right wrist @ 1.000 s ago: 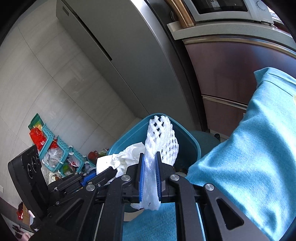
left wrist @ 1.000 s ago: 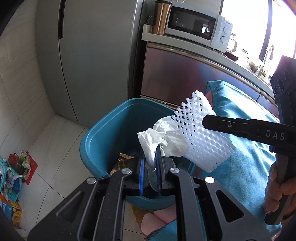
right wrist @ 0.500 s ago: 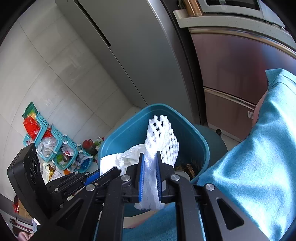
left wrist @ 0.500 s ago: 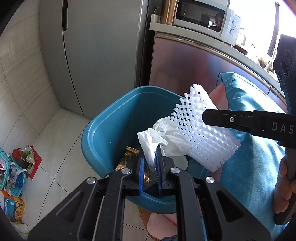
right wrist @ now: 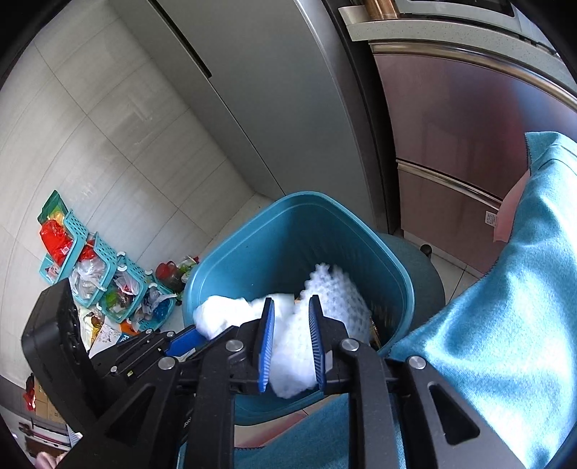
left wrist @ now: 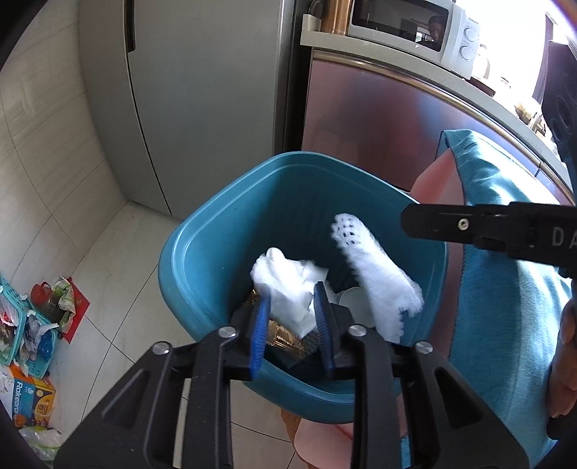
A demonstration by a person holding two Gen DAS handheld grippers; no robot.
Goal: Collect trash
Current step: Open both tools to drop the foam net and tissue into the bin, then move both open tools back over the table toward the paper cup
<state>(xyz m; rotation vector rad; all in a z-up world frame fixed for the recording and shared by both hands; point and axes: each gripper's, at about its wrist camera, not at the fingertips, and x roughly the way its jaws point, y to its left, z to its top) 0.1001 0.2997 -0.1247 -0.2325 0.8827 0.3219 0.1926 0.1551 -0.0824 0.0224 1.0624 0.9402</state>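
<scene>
Both sets of jaws stand parted over the bin [left wrist: 216, 252]. Between the blue pads of the left gripper [left wrist: 291, 324] sits the tissue [left wrist: 288, 288], a crumpled white wad, blurred, with clear gaps to each pad: released, gripped by nothing. The right gripper [right wrist: 291, 346] is the same story, pads spread with the foam net [right wrist: 324, 306] loose between them.

The net is a white mesh sleeve with a scalloped edge, its holes smeared by blur. In the left view it lies inside the bin's mouth, right of the tissue, its long axis slanting from far-left to near-right.

Below both, the left view alone catches a gold wrapper [left wrist: 285, 337] and a white cup [left wrist: 351, 305] deeper in the bin, plus the microwave [left wrist: 414, 29] on the far counter. The right view alone shows the left gripper's body at near left, and green baskets [right wrist: 90, 267] of clutter on the floor at far left.

A blue cloth [right wrist: 505, 306] drapes at right, touching the bin's rim. The grey fridge [left wrist: 202, 90] stands behind.
</scene>
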